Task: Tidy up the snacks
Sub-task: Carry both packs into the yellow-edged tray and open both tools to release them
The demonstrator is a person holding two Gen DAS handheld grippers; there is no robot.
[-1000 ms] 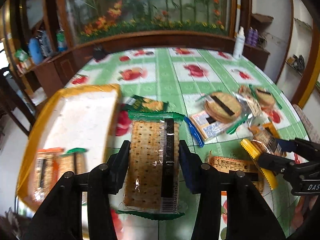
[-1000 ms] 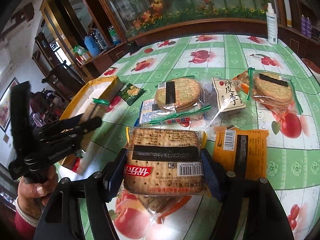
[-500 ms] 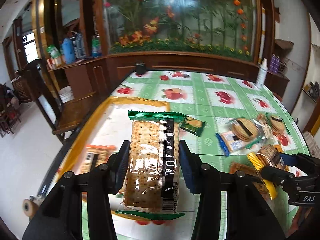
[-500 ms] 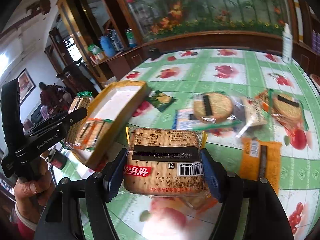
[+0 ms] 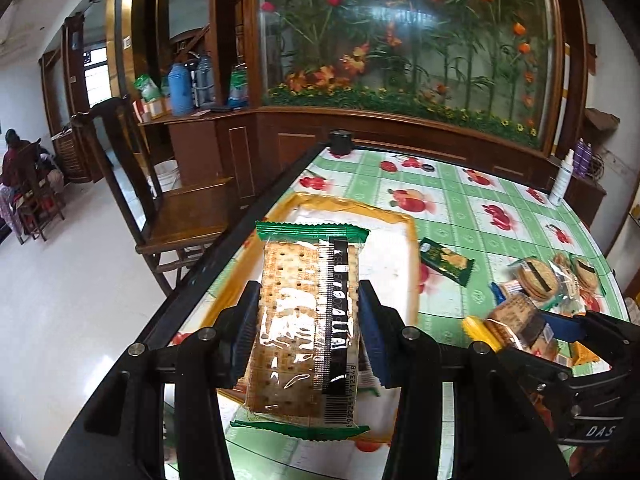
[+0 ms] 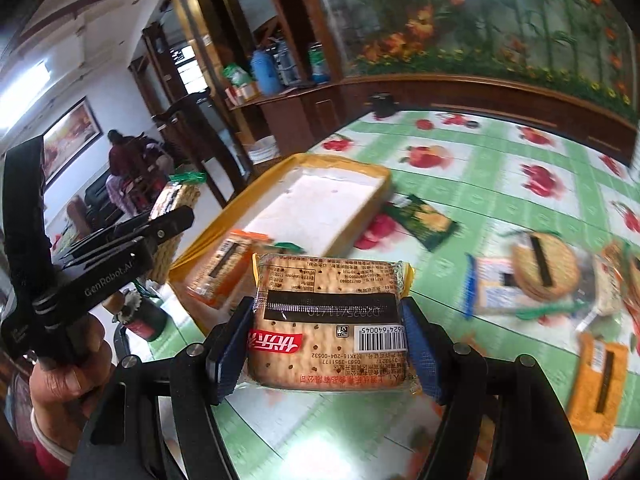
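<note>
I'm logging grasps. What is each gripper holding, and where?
Left gripper: green-edged cracker pack, jaws on its long sides. Right gripper: yellow-edged cracker pack, jaws on its short ends.

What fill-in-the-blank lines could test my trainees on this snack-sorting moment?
1. The left gripper is shut on a cracker pack with ____ end seals.
2. The right gripper holds a cracker pack with ____ edges.
3. The tray has a ____ rim.
Answers: green; yellow; yellow

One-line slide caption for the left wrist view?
Left gripper holds a green-edged cracker pack above the yellow-rimmed tray; right gripper holds another pack alongside.
</note>
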